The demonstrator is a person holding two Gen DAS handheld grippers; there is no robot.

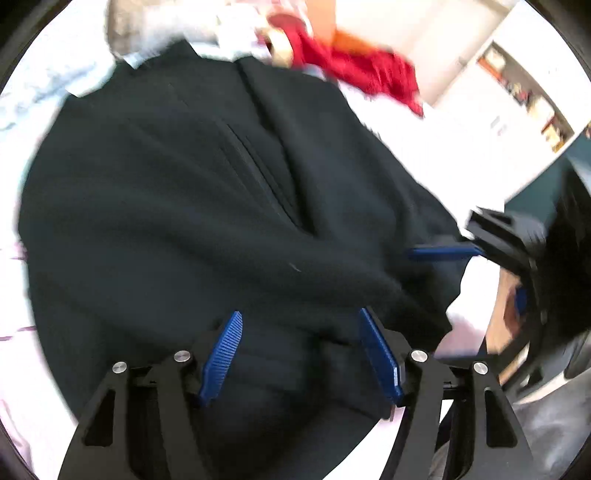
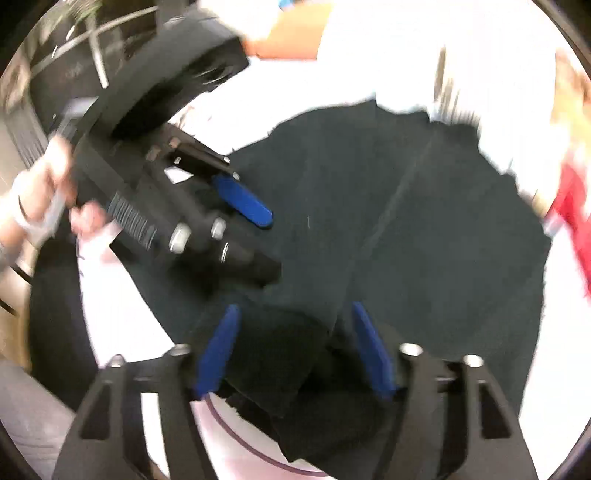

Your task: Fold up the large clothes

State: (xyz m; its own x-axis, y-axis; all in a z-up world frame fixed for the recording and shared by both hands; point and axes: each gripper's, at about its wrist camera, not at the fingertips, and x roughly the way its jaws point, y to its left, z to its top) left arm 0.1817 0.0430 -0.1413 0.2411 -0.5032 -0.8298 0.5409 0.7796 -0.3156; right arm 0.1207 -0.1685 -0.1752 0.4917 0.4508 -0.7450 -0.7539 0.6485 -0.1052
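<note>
A large black garment [image 1: 207, 206] with a zip down its middle lies spread on a white bed sheet [image 1: 29, 325]. My left gripper [image 1: 300, 313] hangs over its near edge, jaws wide, and a soft fold runs under the blue pads without being pinched. In the right wrist view the same garment [image 2: 424, 229] fills the centre. My right gripper [image 2: 294, 306] stands open over a folded corner, with cloth lying loose between the pads. The left gripper [image 2: 275, 243] comes in from the upper left, held by a hand [image 2: 40, 199]. One blue finger [image 1: 443, 253] of the right gripper touches the garment's right edge.
A red cloth [image 1: 354, 70] lies bunched beyond the garment's far edge, also seen as the red cloth [image 2: 576, 221] at the right rim. A grey cloth [image 1: 147, 26] lies at the far left. A white shelf unit [image 1: 524, 88] stands past the bed.
</note>
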